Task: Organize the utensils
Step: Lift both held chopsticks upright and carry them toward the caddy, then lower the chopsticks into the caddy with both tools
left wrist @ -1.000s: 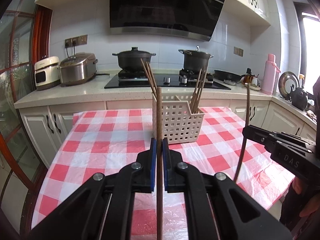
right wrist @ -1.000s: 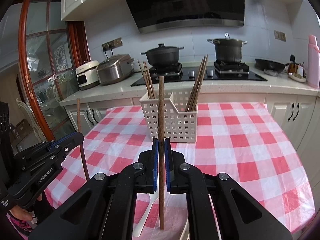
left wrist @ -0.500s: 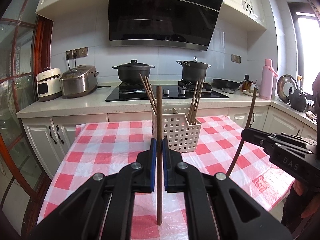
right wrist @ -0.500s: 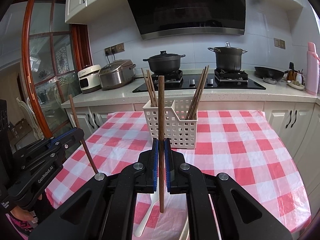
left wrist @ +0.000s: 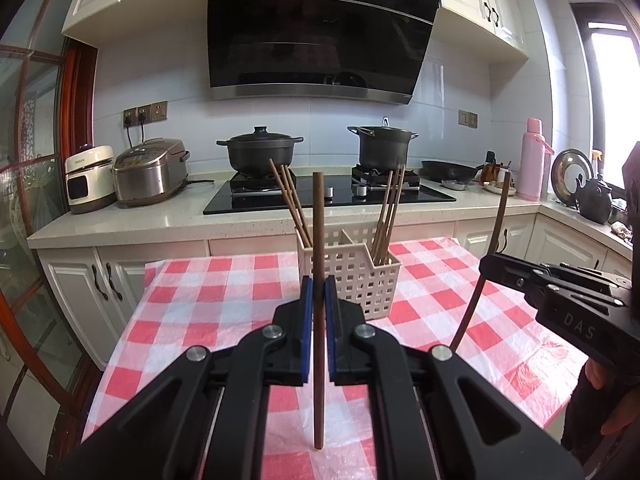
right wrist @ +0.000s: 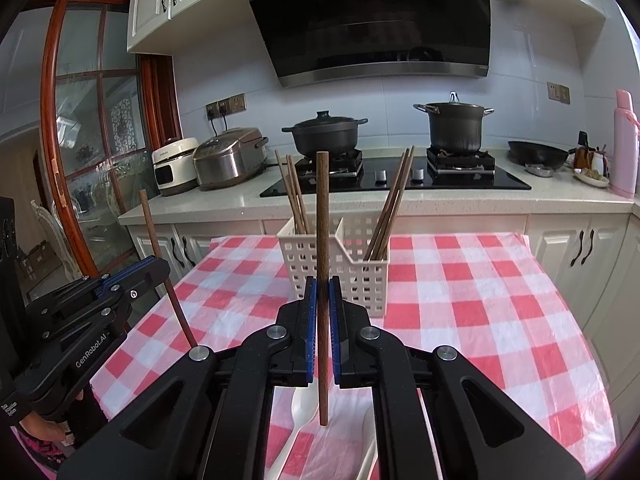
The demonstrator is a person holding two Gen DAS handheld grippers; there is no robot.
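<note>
Checkered tablecloth [left wrist: 224,308], basket [left wrist: 352,280] ahead (chopsticks inside), each hand-held gripper [left wrist: 316,300] [right wrist: 322,300] clamped on 1 upright chopstick [left wrist: 318,240] [right wrist: 322,220]

- Tablecloth [left wrist: 224,312]: red and white checks.
- Basket [left wrist: 352,276]: cream, gridded with square holes.
- Chopsticks [left wrist: 319,280]: dark brown wood.
- Grippers [right wrist: 322,320]: black, blue pads.
- Pots [right wrist: 324,132]: black.
- Flask [left wrist: 532,160]: pink.
- Spoons [right wrist: 300,412]: white.

I see two black lidded pots [left wrist: 259,151] on the hob, a steel rice cooker [left wrist: 150,171] at the worktop's left end, a pink flask [left wrist: 533,160] toward its right corner.
</note>
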